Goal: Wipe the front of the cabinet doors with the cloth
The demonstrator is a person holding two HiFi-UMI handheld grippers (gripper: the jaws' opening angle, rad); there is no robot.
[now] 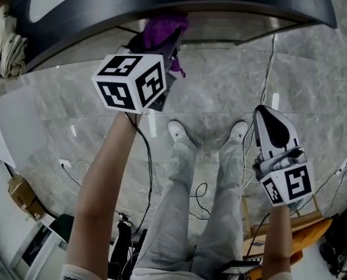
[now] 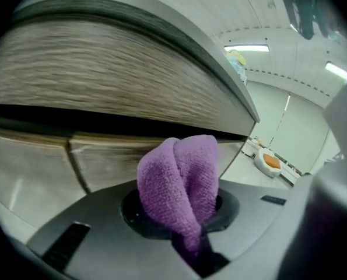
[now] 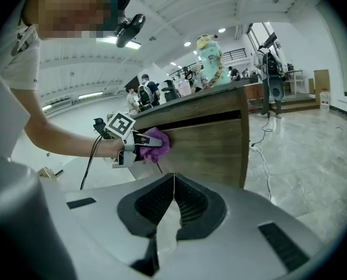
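Cloth (image 2: 179, 185): purple terry, folded into a plump wad. It stands up out of the left gripper (image 3: 139, 149), whose jaws are clamped on its lower end. The rounded top points straight ahead and looks to be touching the wood-grain cabinet door (image 3: 211, 144) near its upper edge. Right gripper (image 3: 173, 200) hangs well back from the door, jaws pressed together on nothing, so the left is the working side. Judgement: the door's long run lies sideways, so the stroke turns on holding the wad's face flat to the panel.
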